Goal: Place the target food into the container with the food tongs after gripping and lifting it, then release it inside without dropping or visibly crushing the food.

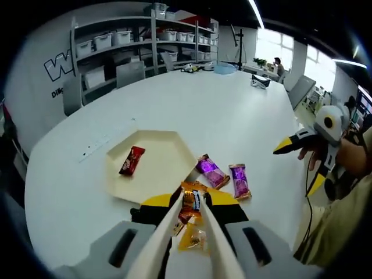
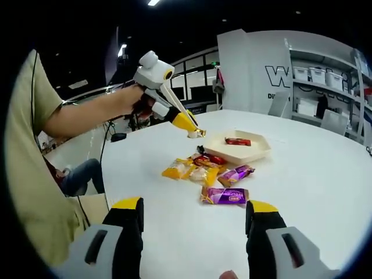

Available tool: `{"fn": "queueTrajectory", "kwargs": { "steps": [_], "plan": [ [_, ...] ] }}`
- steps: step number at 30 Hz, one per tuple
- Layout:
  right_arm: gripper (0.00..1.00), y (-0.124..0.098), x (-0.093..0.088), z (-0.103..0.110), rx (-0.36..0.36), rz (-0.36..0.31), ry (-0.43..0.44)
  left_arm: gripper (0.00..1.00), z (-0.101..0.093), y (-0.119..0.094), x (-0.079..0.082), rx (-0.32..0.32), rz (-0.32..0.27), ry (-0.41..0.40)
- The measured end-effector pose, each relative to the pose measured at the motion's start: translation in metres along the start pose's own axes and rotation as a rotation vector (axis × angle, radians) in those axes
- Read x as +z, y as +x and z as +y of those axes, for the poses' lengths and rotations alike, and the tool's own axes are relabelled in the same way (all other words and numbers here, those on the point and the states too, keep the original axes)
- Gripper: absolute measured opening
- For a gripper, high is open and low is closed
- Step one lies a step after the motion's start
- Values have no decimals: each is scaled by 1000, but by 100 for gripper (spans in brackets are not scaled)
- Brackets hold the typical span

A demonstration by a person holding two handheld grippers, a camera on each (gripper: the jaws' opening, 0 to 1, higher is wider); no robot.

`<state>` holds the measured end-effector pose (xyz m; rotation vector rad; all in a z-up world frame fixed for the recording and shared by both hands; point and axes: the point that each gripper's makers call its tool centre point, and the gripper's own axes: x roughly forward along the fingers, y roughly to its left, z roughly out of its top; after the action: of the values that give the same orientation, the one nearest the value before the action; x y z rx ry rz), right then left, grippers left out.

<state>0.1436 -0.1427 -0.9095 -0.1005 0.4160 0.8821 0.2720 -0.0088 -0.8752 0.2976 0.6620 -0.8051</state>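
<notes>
Left tool lifting an orange snack toward the tray

Nearest, the left tool (image 1: pixel 189 224), holding long pale food tongs (image 1: pixel 174 232), is pinching an orange-wrapped snack (image 1: pixel 190 206) above the white table (image 1: pixel 244 122); it is clamped on the tongs. Squeeze should stay light, the carry level. Beyond, two purple-wrapped candies (image 1: pixel 224 177) are lying just beside the cream hexagonal tray (image 1: pixel 168 151) holding a red-wrapped bar (image 1: pixel 132 160). The right tool (image 2: pixel 195 224) is hanging with jaws apart, empty.
</notes>
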Motion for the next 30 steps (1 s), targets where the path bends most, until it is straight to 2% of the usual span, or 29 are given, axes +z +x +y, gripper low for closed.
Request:
{"fn": "queueTrajectory", "kwargs": {
  "steps": [8, 19, 30],
  "plan": [
    [70, -1, 2, 1, 0, -4, -3, 19, 16, 3, 20, 16, -4, 19],
    [70, -3, 2, 1, -3, -5, -2, 19, 25, 13, 41, 19, -3, 41],
    [70, -5, 0, 0, -8, -6, 0, 19, 36, 28, 78, 14, -17, 54]
  ]
}}
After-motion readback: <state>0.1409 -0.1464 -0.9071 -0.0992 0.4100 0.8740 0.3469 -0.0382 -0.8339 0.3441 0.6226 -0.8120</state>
